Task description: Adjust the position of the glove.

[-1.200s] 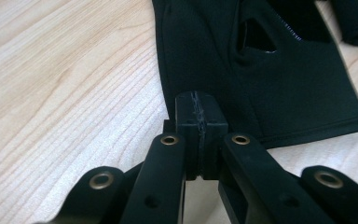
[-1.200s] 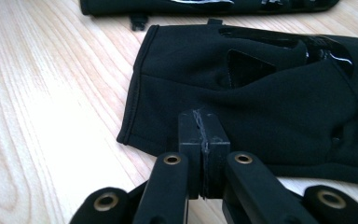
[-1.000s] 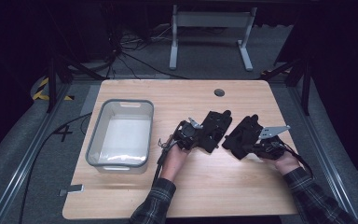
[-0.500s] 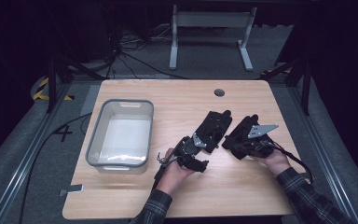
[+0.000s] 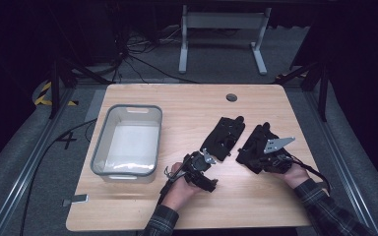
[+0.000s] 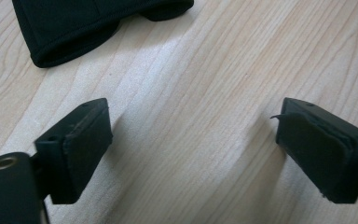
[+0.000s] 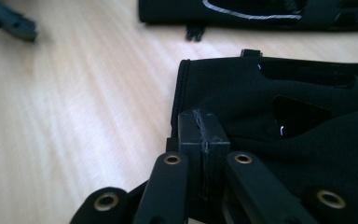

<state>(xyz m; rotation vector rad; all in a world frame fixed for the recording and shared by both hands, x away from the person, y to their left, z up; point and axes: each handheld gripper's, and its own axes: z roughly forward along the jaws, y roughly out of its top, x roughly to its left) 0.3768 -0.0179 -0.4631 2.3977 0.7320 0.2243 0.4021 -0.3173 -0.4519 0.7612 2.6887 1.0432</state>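
Left claw is hovering wide open over bare bench at 6 o'clock of one black glove, while right claw is pinching shut on the other glove at 3 o'clock.

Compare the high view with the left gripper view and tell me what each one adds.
High view adds: the grey bin, both hands, the right gripper on one black glove, a second glove, the floor stand. Left gripper view adds: the left gripper up close, its fingers wide apart over bare wood. Shared: the wooden table and that second glove's edge.
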